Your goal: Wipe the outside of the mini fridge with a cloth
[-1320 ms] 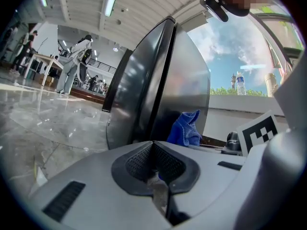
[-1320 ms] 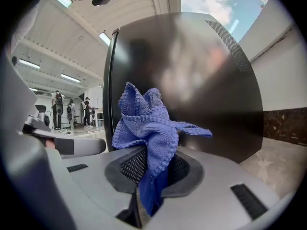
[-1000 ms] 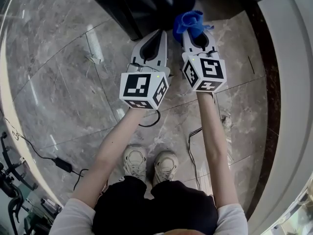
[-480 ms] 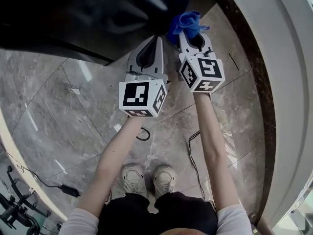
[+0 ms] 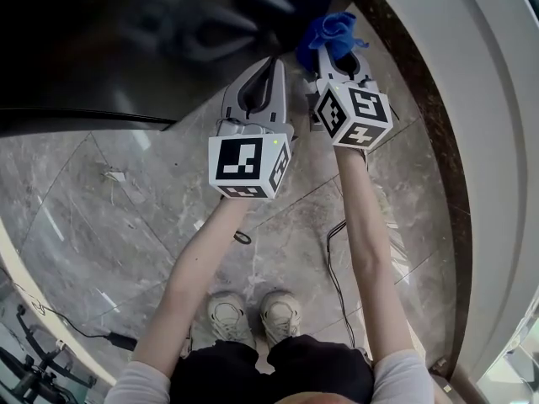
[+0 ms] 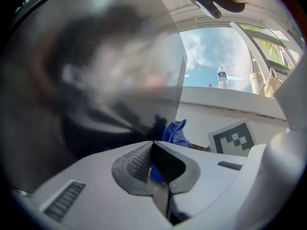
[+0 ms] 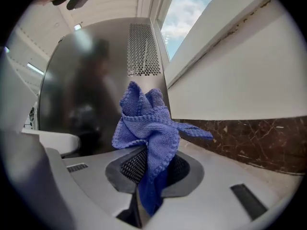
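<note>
Right now the R gripper (image 5: 335,55) is clamped on a blue cloth (image 5: 330,34), just beside the fridge (image 5: 126,49) at its corner nearest the wall (image 5: 472,99). Cloth's long axis runs along the jaws: tail pinched btw them, bunched end pointing out toward the fridge's dark side w/ the vent grille (image 7: 144,49), one corner sticking off sideways, away from the fridge. Can't tell if the cloth actually touches the fridge. L gripper (image 5: 272,64) sits just beside the R one, in front of the fridge, jaws pressed together w/ nothing in them, nose aimed at the glossy black panel.
</note>
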Available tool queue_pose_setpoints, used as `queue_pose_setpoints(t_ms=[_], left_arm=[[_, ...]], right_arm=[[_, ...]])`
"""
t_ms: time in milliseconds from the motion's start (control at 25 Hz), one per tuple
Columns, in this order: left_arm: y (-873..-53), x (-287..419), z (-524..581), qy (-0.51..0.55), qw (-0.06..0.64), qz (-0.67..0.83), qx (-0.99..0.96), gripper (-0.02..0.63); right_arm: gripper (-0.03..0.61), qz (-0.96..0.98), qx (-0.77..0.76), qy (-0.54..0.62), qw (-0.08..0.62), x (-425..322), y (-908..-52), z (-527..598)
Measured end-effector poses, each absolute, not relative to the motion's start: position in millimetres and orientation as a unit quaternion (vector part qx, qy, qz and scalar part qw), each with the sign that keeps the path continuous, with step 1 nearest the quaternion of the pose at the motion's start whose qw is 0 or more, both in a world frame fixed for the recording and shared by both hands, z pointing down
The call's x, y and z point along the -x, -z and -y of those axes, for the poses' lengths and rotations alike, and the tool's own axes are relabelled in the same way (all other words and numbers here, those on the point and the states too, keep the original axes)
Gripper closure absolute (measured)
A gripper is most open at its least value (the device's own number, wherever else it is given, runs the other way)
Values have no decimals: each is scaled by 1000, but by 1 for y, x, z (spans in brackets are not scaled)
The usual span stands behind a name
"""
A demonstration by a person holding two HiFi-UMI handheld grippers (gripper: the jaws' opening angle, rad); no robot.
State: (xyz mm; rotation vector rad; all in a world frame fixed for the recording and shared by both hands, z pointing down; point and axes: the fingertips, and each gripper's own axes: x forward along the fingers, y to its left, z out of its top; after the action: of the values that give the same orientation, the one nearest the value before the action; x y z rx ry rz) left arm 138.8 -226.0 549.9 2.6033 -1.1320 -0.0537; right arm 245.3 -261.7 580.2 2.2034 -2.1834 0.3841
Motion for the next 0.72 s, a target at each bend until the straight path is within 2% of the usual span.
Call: queue_pose_setpoints(t_ms=[400, 720], left_arm=[[-556, -137, 231, 14, 153, 396, -905, 610], [-543, -131, 229, 18, 146, 398, -906, 610]], right_arm=[[489, 627, -767, -134, 20, -313, -579, 275], [489, 616, -778, -123, 4, -316, -549, 279]])
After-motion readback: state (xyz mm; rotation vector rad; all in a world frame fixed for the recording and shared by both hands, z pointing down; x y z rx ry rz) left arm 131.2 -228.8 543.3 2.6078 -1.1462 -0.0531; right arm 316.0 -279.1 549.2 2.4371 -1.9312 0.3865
